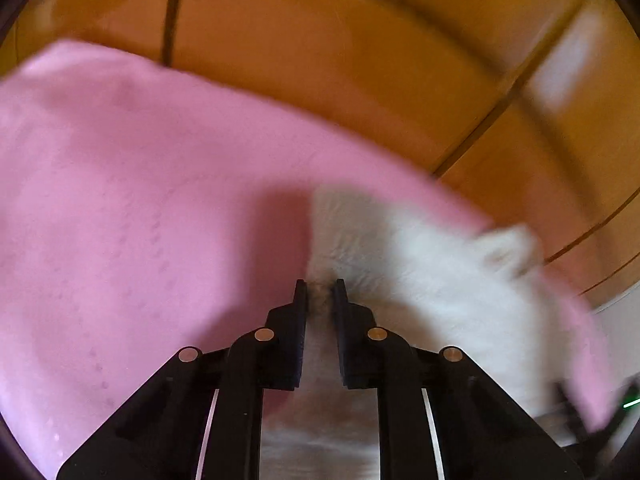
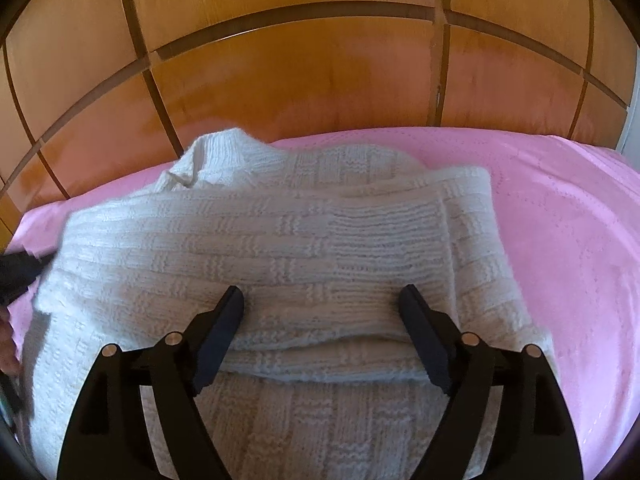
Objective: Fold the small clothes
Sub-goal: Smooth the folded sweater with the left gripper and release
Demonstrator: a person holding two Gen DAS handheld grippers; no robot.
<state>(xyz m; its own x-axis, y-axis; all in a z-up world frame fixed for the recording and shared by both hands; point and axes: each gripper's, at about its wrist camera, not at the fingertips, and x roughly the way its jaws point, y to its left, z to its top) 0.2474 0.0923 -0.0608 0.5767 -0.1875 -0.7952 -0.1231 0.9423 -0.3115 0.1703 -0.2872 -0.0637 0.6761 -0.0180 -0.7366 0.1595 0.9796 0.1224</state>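
Left hand-held gripper is pinched on the white knit sweater's edge, right hand-held gripper gapes empty over the fold ahead on the pink bedspread; I'd carry that edge across slowly, keeping it flat.

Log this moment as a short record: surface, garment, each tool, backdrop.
surface: pink bedspread, lightly textured
garment: white knitted sweater, partly folded, one layer doubled over the lower part
left tool: nearly shut, pinching a bit of the sweater's edge; view blurred
right tool: open, fingers wide apart over the folded edge, gripping nothing
backdrop: wooden panelled headboard behind the bed
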